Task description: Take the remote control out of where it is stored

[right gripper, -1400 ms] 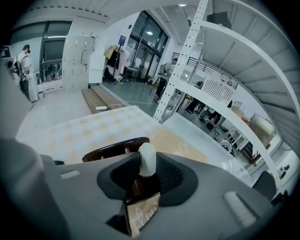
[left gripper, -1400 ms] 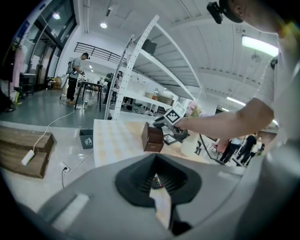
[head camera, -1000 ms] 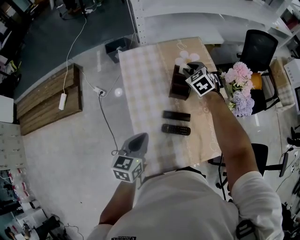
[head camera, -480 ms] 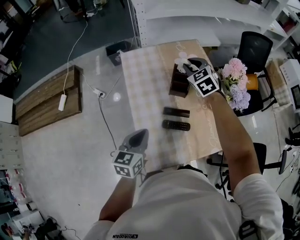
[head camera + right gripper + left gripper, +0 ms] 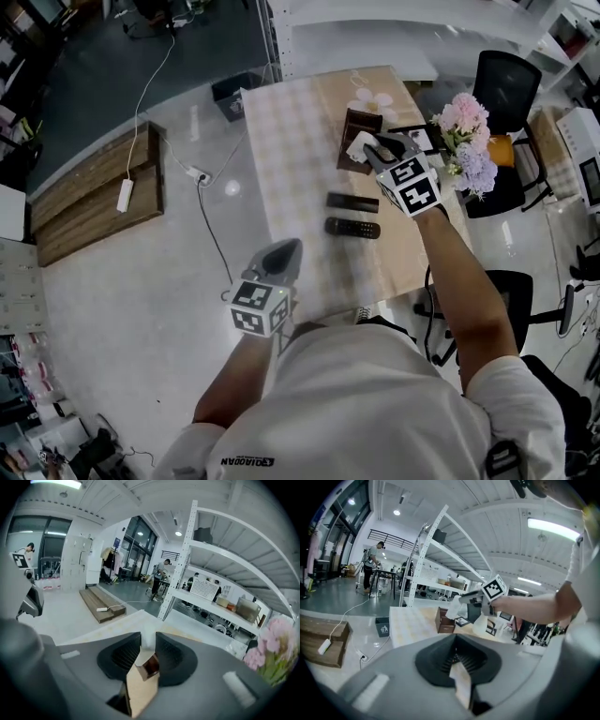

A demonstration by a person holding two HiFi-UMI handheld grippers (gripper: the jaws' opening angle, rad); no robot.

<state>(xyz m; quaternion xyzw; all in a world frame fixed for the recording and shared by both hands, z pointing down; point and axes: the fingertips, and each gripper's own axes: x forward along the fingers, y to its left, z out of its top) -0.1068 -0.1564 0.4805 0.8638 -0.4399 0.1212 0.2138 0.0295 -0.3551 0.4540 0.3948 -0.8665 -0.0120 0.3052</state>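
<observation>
The right gripper [image 5: 373,150] is gripping a slim white rectangular remote control [image 5: 357,146] between its pads, holding it just over the near right corner of the small dark-brown wooden holder box [image 5: 358,122]. The box is standing on the far part of the beige checked table [image 5: 281,159]. Two black remote controls [image 5: 352,215] are lying side by side on the cloth, nearer than the box. The left gripper [image 5: 289,251] is hanging off the table's near left edge with its jaws together and nothing between them. The white remote is probably behaving as a light, stiff plastic slab with smooth, slightly slippery faces. A pinch across the flat faces near one end is likely letting it swing, so a hold nearer its middle would steady it. The head view is giving the layout, but the gripper is covering much of the grip. The left gripper view is showing the remote [image 5: 453,607] from the side, hanging tilted from the jaws above the box [image 5: 444,622]. Whether its lower end is clear of the rim I cannot tell. The right gripper view is showing only a narrow white strip between the pads [image 5: 165,656], with the box [image 5: 151,665] below.
</observation>
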